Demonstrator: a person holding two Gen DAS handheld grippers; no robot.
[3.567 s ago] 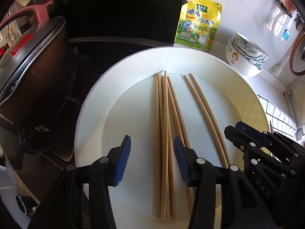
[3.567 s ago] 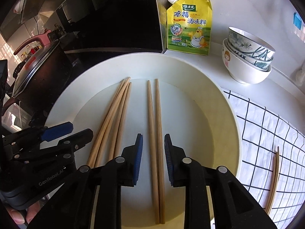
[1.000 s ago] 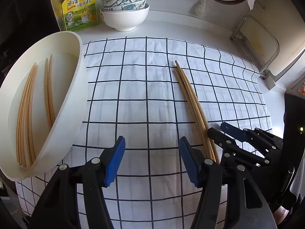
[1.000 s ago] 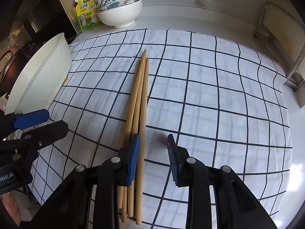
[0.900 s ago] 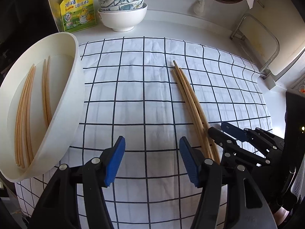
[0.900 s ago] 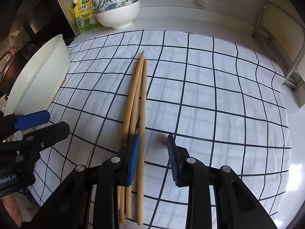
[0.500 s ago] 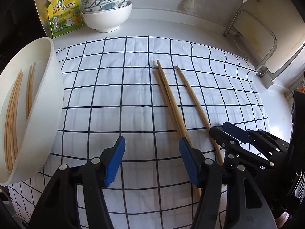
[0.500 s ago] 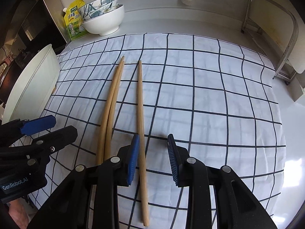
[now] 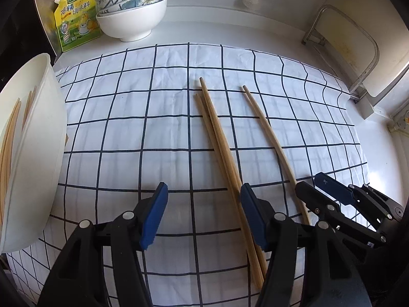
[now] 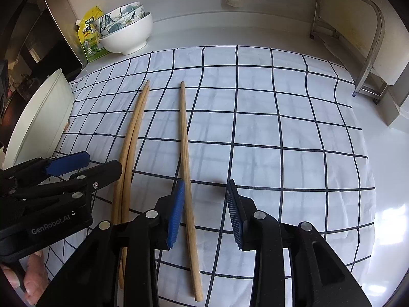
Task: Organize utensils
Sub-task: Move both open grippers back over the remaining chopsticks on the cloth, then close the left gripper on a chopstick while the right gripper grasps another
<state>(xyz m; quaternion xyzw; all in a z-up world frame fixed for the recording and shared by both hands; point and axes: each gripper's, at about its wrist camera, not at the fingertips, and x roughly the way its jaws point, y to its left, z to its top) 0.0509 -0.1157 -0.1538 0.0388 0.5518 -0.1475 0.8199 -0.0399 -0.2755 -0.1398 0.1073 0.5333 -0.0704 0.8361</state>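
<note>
Left wrist view: the left claw [image 9: 203,213] hangs spread over the checked cloth [image 9: 127,128], pinching nothing. 2 chopsticks [image 9: 222,151] lie touching as a pair, their near ends running beside and under the claw's right finger. A single chopstick [image 9: 268,133] lies apart to their right, its near end by the right claw [image 9: 324,192]. More chopsticks [image 9: 7,138] remain in the white basin [image 9: 48,128] at the left edge of the desk.

Right wrist view: the right claw [image 10: 204,212] is spread, empty, straddling the single chopstick, which sits close against the left pad (contact cannot be confirmed). The left claw hangs beside the pair.

Risk, as judged: closing off-centre could roll or pivot the round stick out of the pads; the cloth may snag or bunch.
</note>
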